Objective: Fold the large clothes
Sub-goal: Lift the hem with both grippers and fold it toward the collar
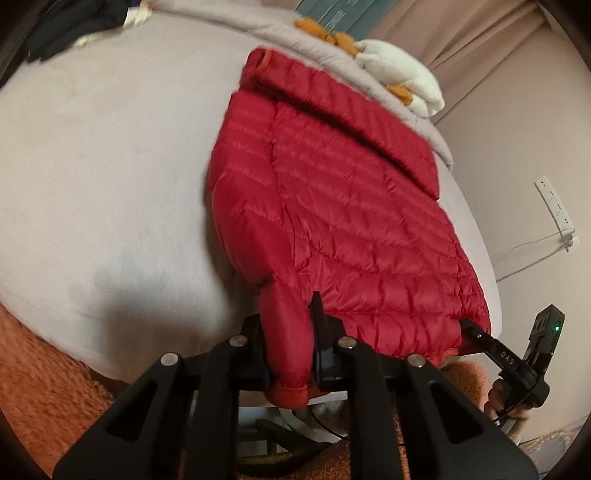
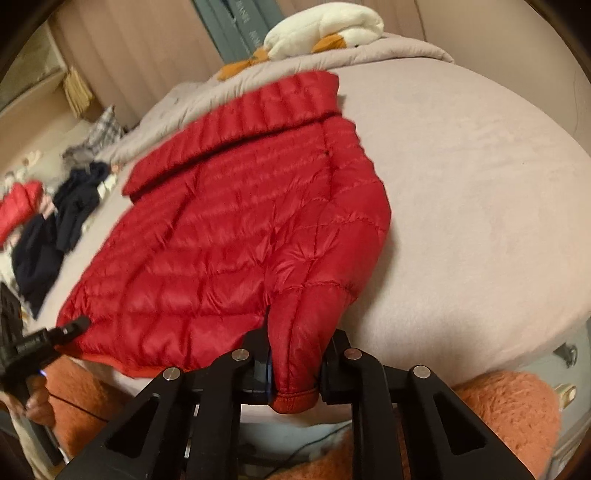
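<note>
A red quilted puffer jacket [image 1: 332, 203] [image 2: 240, 221] lies flat on a pale bed [image 1: 110, 166] [image 2: 480, 184], its hem at the near edge. In the left wrist view my left gripper [image 1: 286, 314] is shut on a red sleeve just above its cuff [image 1: 288, 397], at the jacket's near left. My right gripper [image 1: 467, 325] touches the near right hem corner there. In the right wrist view my right gripper [image 2: 297, 339] is shut on a sleeve whose cuff [image 2: 295, 400] hangs over the bed edge. My left gripper [image 2: 79, 325] sits at the near left hem corner.
A white and orange plush goose [image 1: 399, 74] [image 2: 325, 33] rests on a grey duvet [image 2: 388, 51] at the far end. Dark clothes [image 2: 55, 229] and another red garment [image 2: 18, 210] lie to the left. An orange fluffy rug [image 1: 37, 369] [image 2: 509, 406] borders the bed. A wall socket [image 1: 554, 206] is to the right.
</note>
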Available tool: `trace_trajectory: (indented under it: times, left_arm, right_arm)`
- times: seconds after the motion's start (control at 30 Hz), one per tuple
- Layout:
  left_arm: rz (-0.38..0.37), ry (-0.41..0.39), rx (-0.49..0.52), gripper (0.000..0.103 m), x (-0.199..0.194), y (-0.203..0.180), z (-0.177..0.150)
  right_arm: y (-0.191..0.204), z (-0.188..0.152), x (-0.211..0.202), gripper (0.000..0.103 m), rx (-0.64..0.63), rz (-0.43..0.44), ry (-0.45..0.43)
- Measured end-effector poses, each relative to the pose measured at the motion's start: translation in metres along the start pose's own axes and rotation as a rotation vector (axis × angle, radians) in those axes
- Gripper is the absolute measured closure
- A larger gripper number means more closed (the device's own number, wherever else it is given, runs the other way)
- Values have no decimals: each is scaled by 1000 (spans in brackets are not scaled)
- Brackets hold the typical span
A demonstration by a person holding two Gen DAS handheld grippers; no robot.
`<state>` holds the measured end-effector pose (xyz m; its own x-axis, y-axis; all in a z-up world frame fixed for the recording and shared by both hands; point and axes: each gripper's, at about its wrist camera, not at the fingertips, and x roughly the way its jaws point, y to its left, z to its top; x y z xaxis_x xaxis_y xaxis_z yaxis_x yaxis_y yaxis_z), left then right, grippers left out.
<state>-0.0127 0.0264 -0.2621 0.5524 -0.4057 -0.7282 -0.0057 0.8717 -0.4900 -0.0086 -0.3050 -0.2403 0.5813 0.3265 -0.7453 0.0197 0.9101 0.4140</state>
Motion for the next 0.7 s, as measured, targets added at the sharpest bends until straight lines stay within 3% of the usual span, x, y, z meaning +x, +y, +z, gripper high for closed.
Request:
trace_trajectory:
  times: [0.23, 0.7]
  left_arm:
    - [21, -68, 83, 89, -27, -22, 5]
    - [3, -178, 139, 89, -70, -36, 23]
  right_arm:
    - [9, 8, -26, 85, -19, 31, -85]
    - [20, 29, -65, 86, -53, 103, -233]
